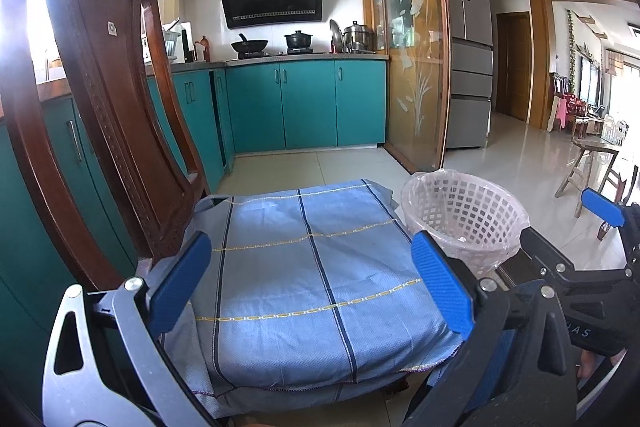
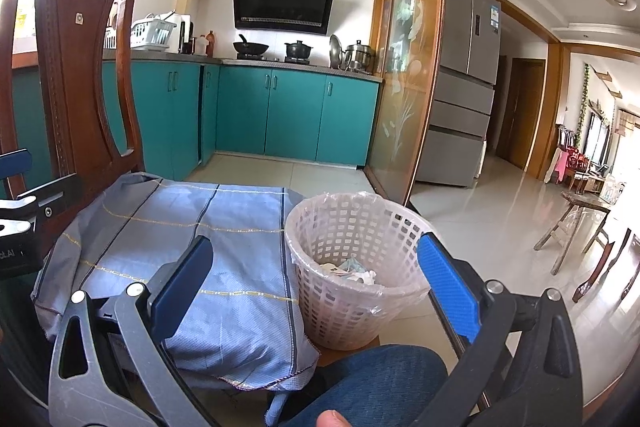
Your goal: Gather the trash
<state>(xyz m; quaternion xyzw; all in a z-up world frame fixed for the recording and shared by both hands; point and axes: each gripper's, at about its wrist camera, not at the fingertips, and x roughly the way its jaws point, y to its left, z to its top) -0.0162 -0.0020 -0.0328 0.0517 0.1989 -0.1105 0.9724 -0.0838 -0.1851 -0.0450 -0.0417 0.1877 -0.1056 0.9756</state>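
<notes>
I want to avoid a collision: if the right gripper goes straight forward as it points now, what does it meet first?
Probably the white basket: the open right gripper points at its near rim, beside the blue cloth. Depth is unclear.

A wooden chair [image 1: 100,99] carries a blue striped cloth [image 1: 304,267] that drapes over its seat and hangs past the front edge; nothing else lies on the cloth. Just beside the chair, a white lattice basket [image 2: 352,267] lined with a clear plastic bag stands on the pale tiled floor [image 2: 480,227], with crumpled paper scraps [image 2: 352,269] at its bottom.
</notes>
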